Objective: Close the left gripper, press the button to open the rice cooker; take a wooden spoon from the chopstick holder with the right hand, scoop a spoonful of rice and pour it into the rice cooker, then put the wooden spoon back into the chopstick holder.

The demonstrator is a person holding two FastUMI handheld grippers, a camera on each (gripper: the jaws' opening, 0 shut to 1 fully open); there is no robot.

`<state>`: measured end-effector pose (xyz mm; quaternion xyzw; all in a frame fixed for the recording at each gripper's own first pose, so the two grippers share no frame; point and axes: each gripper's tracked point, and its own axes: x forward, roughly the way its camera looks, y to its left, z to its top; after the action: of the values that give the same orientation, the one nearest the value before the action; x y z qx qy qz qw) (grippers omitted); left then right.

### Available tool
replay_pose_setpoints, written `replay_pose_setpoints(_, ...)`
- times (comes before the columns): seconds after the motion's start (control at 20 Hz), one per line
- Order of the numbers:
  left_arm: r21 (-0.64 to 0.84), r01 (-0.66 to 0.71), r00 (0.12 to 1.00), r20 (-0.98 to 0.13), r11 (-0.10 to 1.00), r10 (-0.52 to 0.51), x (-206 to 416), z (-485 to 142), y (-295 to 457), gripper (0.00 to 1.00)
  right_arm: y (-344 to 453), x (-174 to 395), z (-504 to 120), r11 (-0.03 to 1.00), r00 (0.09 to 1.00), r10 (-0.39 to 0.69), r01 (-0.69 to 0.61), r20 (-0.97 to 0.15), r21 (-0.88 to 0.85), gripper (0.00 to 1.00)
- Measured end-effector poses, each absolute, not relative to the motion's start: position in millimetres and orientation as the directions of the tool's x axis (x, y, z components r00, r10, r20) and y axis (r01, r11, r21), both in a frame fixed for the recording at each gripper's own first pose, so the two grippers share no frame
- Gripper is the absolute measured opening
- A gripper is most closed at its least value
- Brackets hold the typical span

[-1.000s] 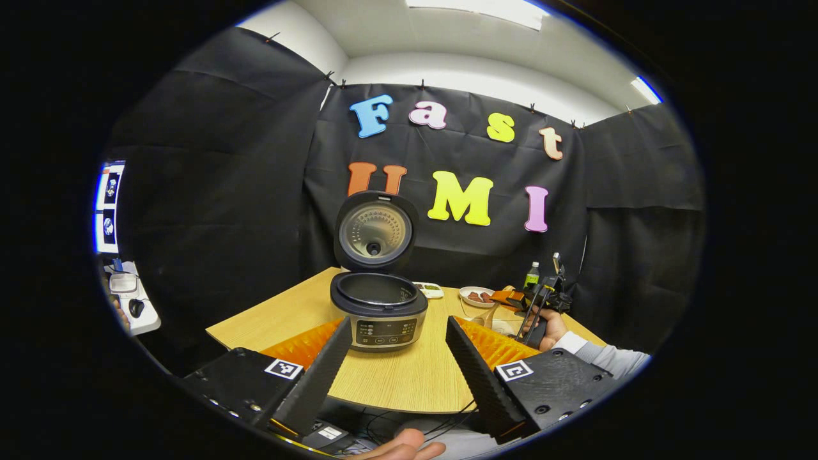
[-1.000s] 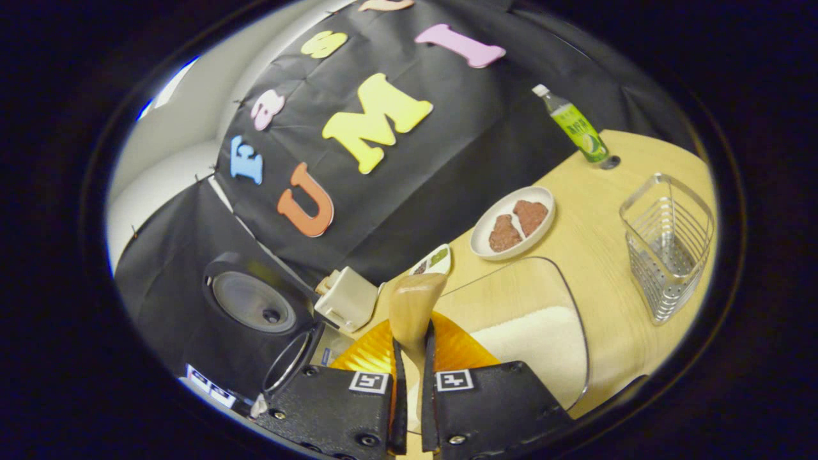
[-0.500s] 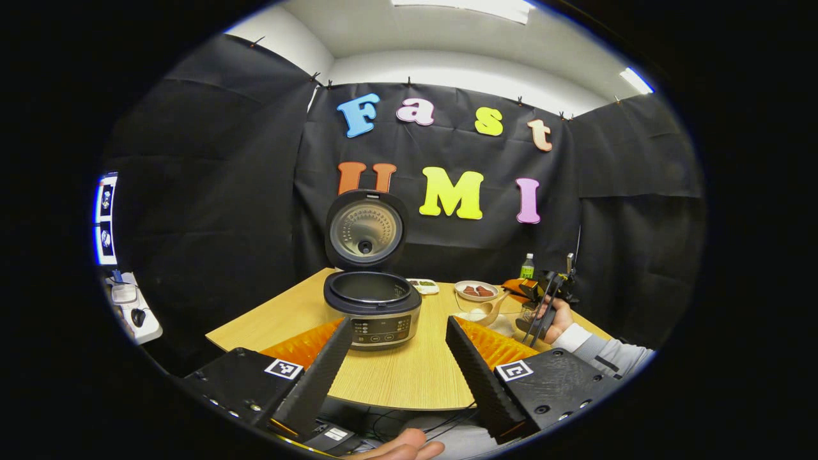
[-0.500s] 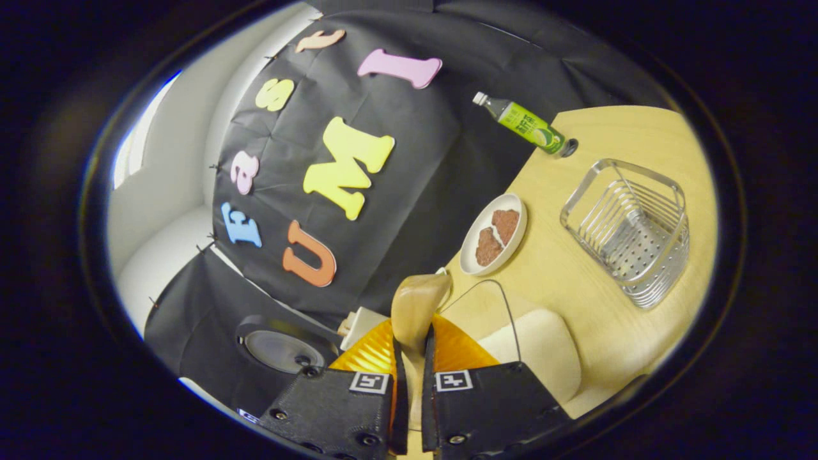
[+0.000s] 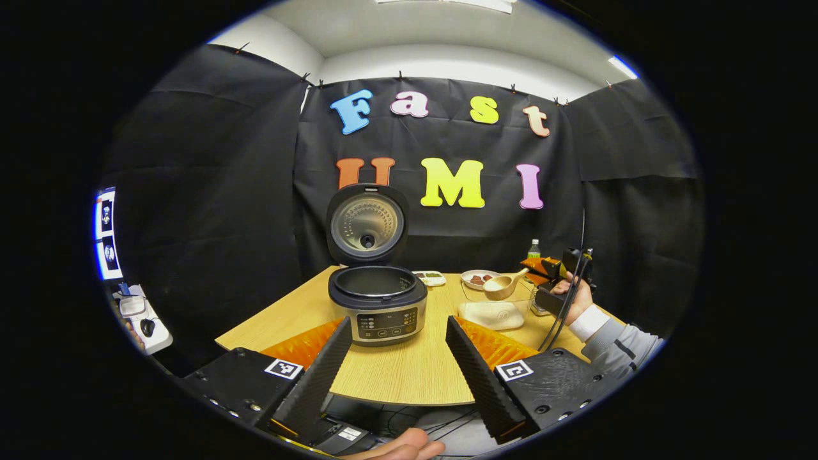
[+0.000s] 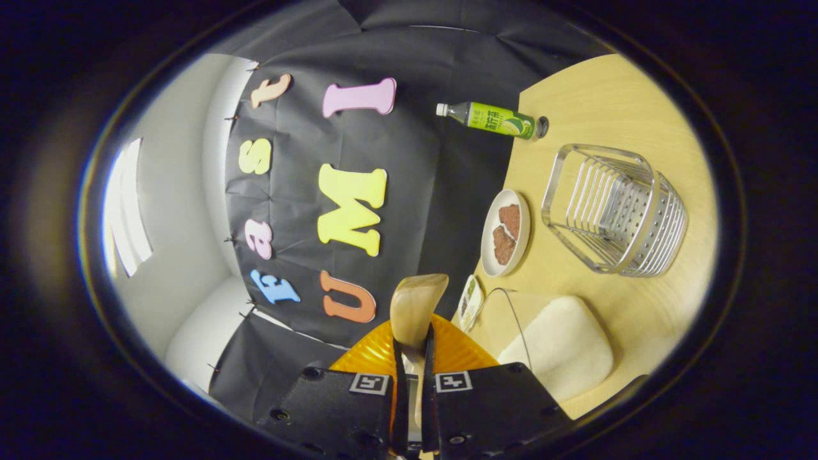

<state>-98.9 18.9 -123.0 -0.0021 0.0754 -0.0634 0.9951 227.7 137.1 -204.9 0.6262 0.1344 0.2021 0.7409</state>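
While above table (image 5: 383, 380), spoon (image 5: 501, 286) beside open cooker (image 5: 377, 300).

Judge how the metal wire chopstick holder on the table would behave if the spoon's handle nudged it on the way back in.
The chopstick holder looks like thin open wire, so probably light and apt to slide on the smooth table. It stands empty, with nothing weighing it down, so a push near its rim might tip it.

Black cloth walls (image 5: 211, 191) surround a wooden table (image 5: 396, 377) beneath white ceiling lights (image 5: 623, 66).
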Motion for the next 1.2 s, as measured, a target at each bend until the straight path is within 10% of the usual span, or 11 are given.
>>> replay_pose_setpoints(0.2, -0.003, 0.132, 0.981, -0.146, 0.991, -0.131, -101, -122, 17, 0.94, 153, 220, -170, 0.004, 0.869, 0.484, -0.122, 0.105, 0.993, 0.13)
replay_pose_setpoints(0.75, -0.003, 0.100, 0.987, -0.130, 0.995, -0.099, -120, -113, 48, 0.94, 268, 203, -108, 0.054, 0.799, 0.592, -0.172, 0.107, 0.984, 0.13)
replay_pose_setpoints(1.2, -0.031, 0.057, 0.992, -0.115, 0.998, -0.061, -132, -102, 84, 0.94, 388, 199, -88, 0.339, 0.772, 0.634, -0.231, -0.040, 0.912, 0.13)
